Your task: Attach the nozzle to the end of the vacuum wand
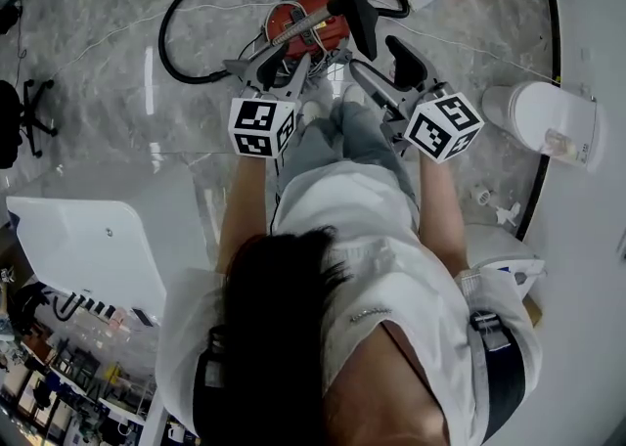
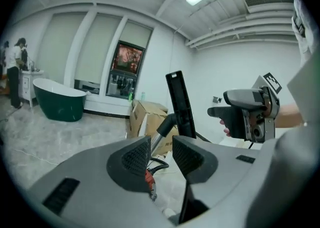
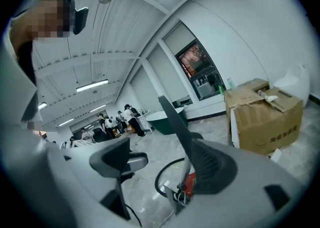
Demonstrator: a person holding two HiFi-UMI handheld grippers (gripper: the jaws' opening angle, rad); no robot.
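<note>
Holding nothing with my 2 tools, left gripper (image 2: 161, 152) and right gripper (image 3: 162, 161) both spread, I risk a jaw knocking the wand (image 2: 157, 141) and twisting the nozzle (image 2: 180, 104) loose.

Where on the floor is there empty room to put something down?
Free: the marble floor between the black hose and the office chair, and the patch between the nozzle and the white round fixture. Crowded: around the red vacuum, just ahead of the left hand-held gripper and the right hand-held gripper.
</note>
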